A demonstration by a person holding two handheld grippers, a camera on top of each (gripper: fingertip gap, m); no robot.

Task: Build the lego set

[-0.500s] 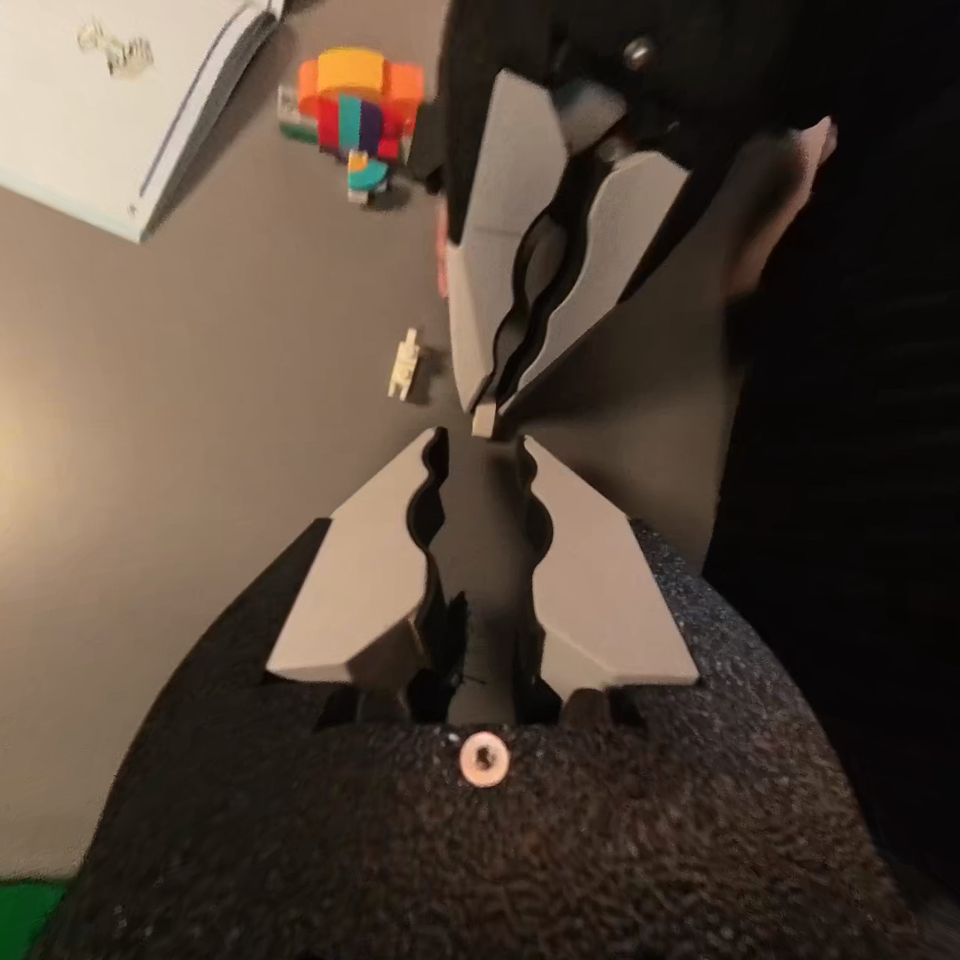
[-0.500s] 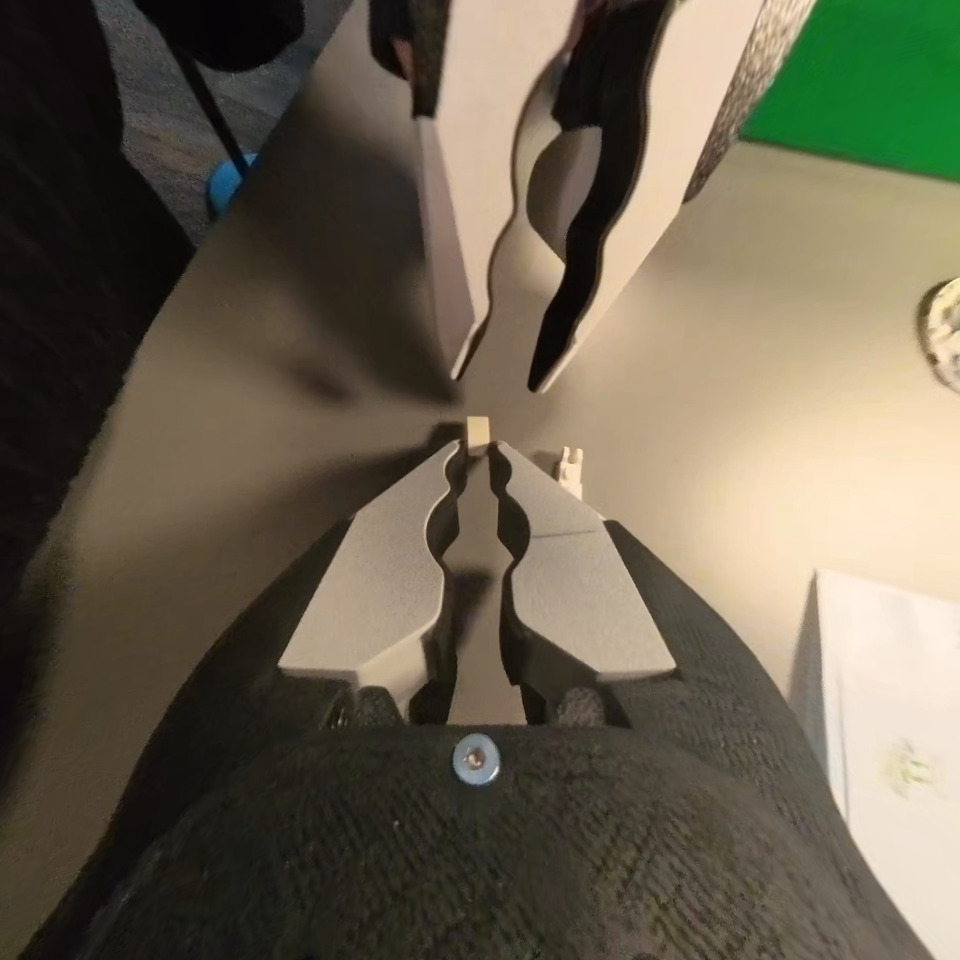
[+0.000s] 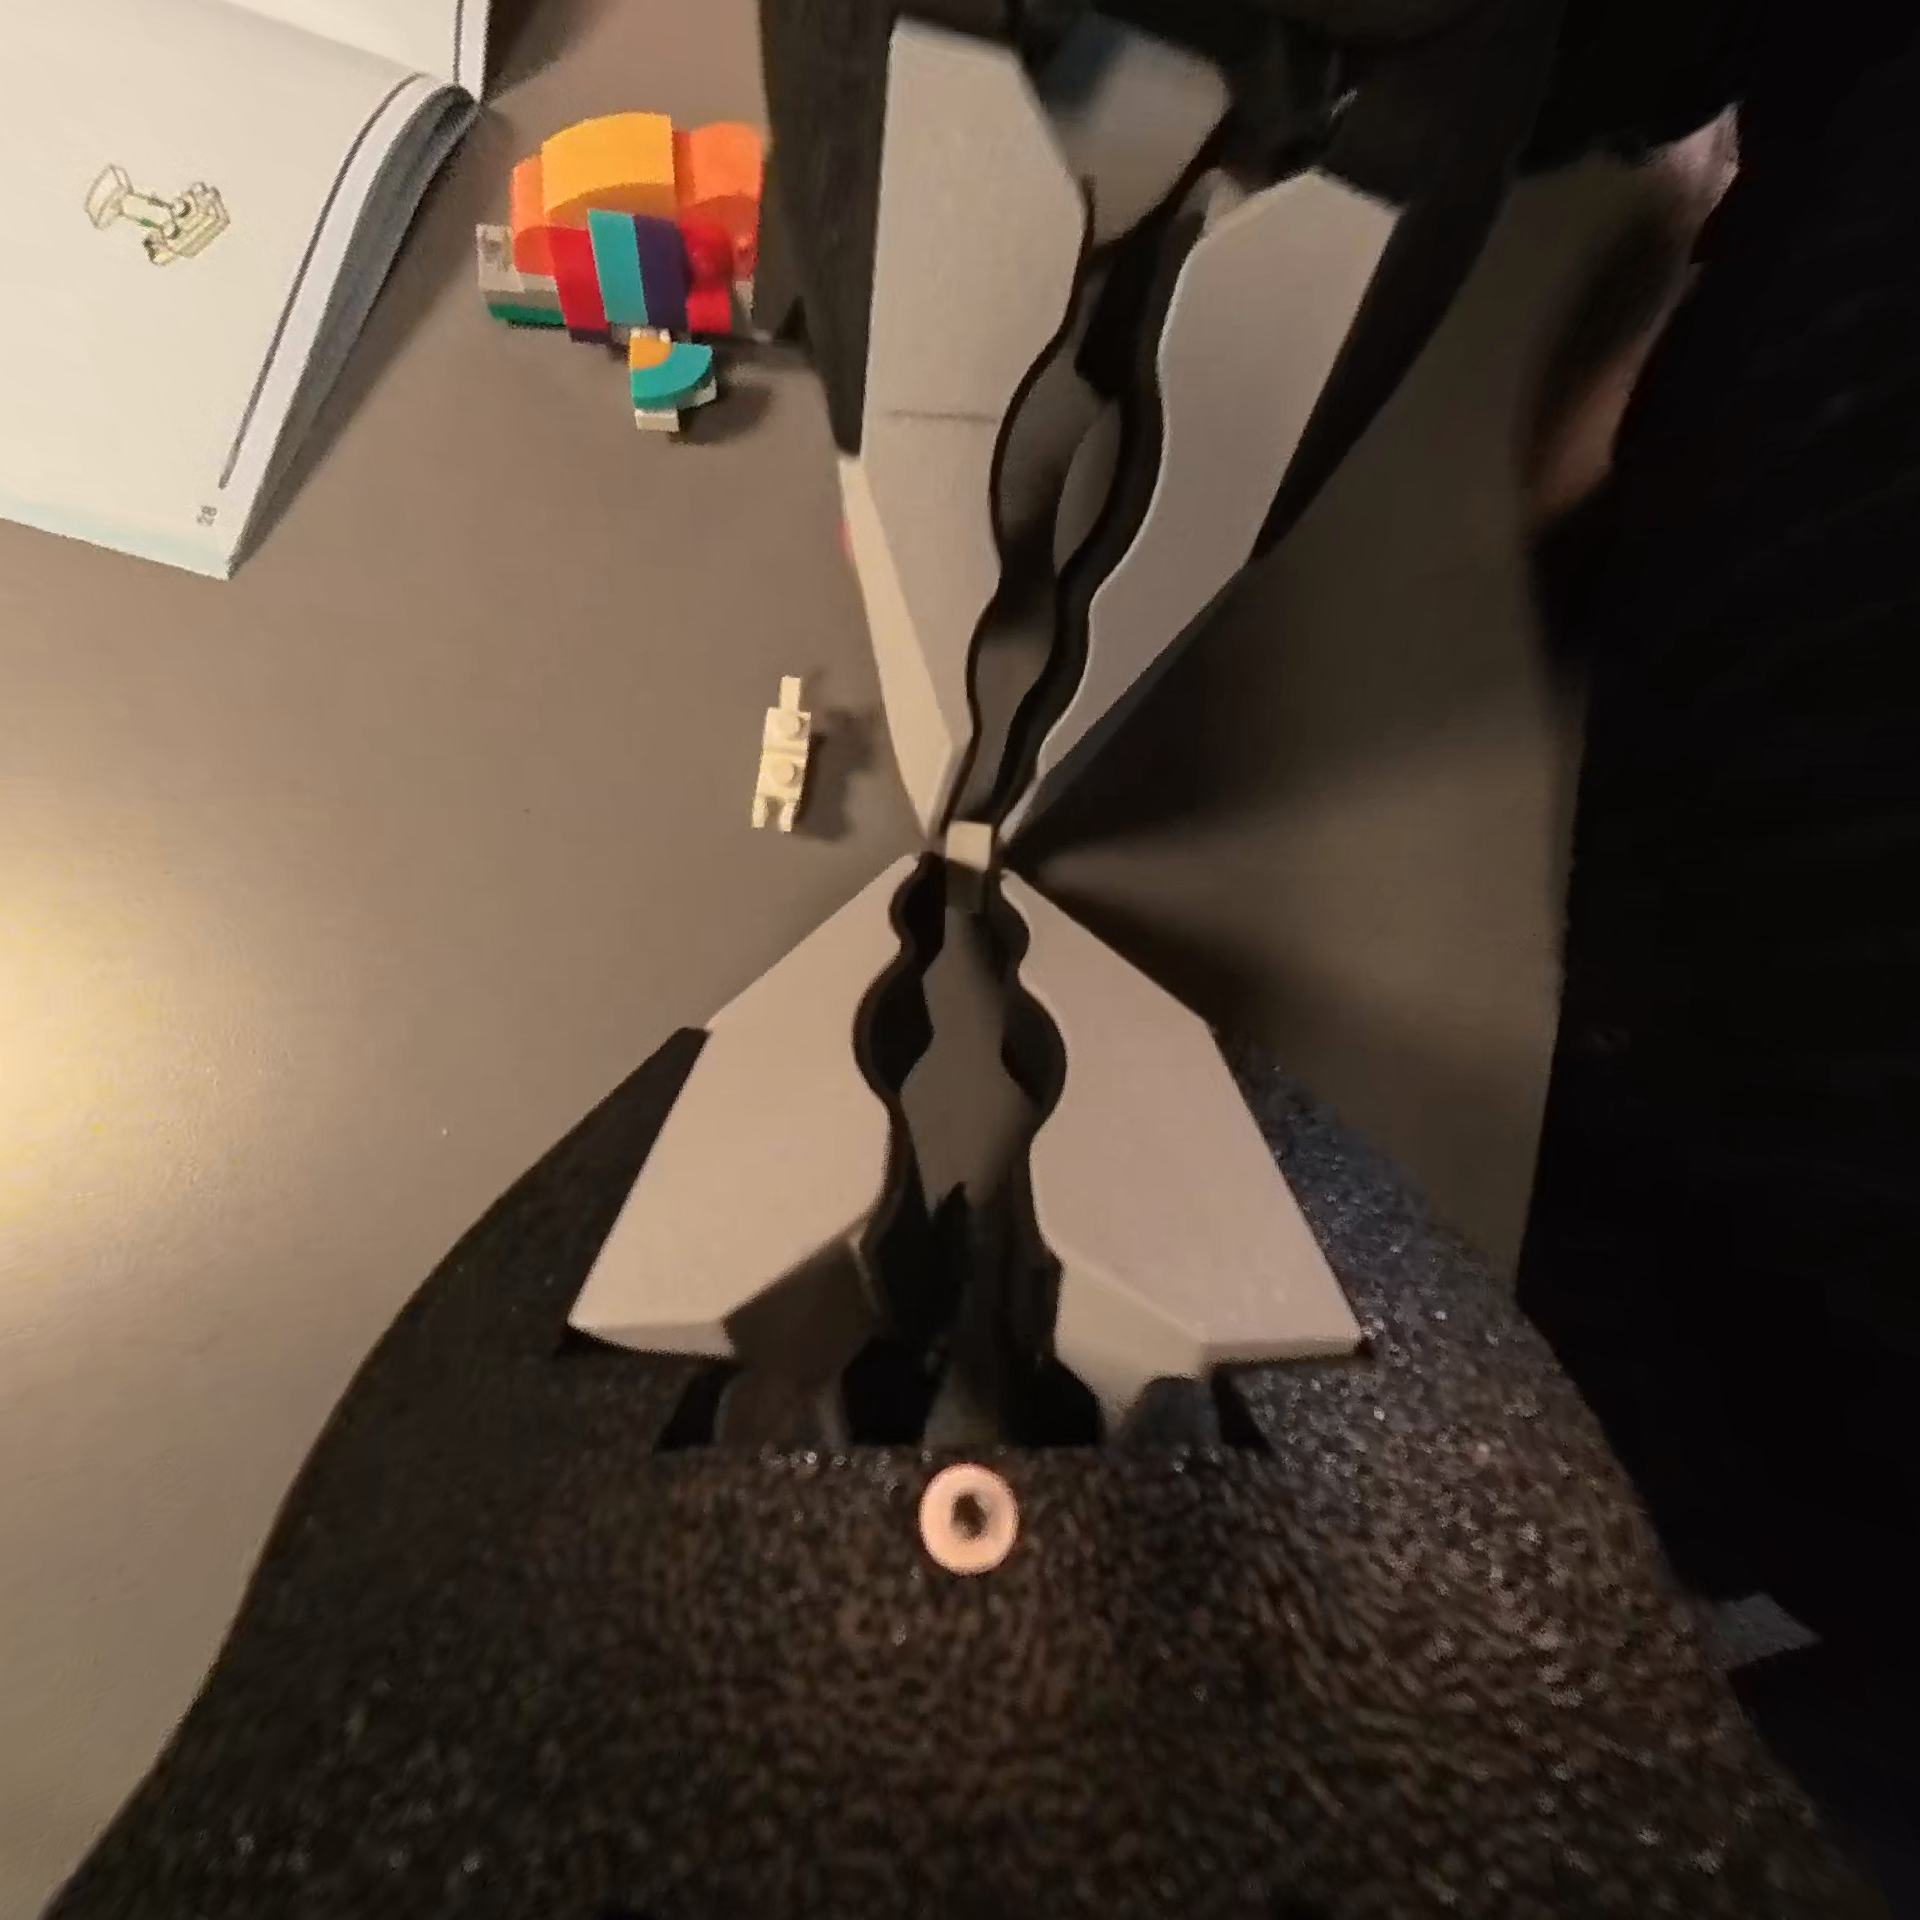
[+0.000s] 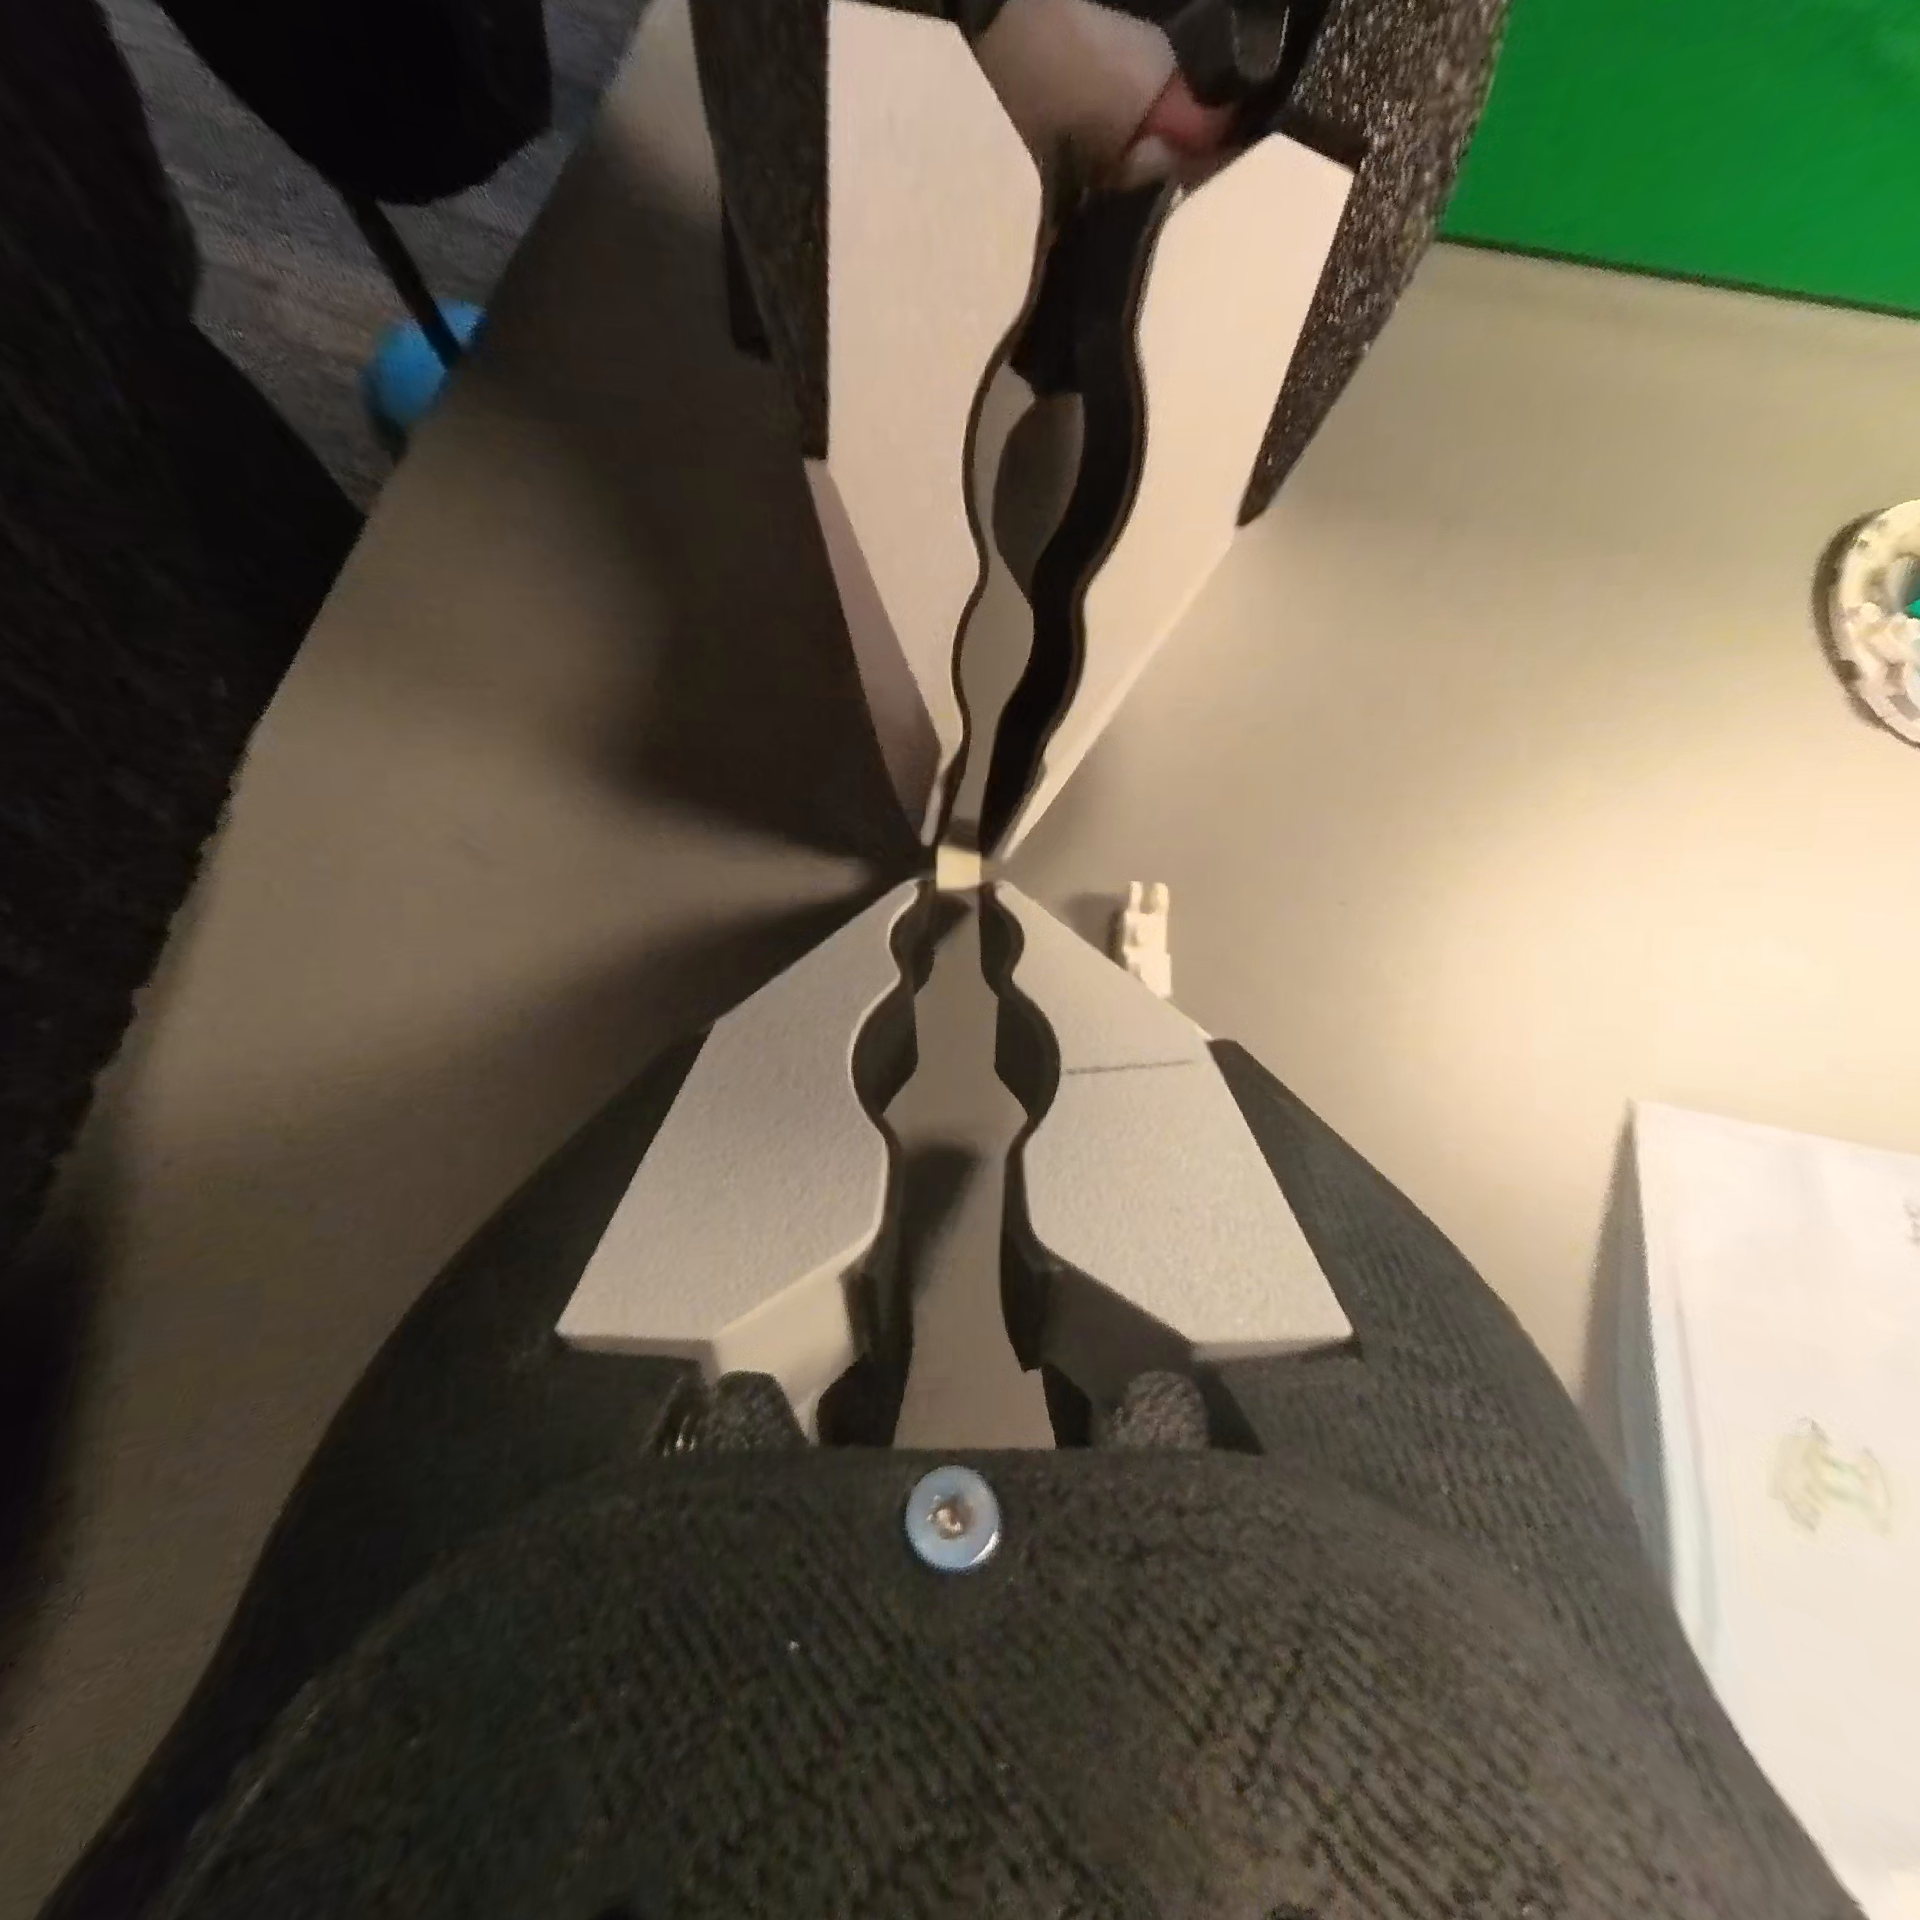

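The white booklet (image 3: 197, 260) at ten o'clock in the left wrist view is cut by the top and left edges; in the right wrist view it runs off at four o'clock. The right gripper's (image 3: 977, 821) body hides part of the colourful brick model (image 3: 634, 249) at eleven o'clock. A round pale object (image 4: 1886, 634) at three o'clock is cropped and too blurred to identify. Whether the left gripper (image 3: 961, 883) actually pinches the small tan brick (image 3: 971, 847) cannot be told.

My two grippers meet tip to tip, no gap between. Just left, a small cream clip plate (image 3: 784, 769) lies on the grey tabletop (image 3: 364, 831). Farther off, a multicoloured brick model (image 3: 634, 260) and open white booklet (image 3: 208, 260) crowd the far-left corner.
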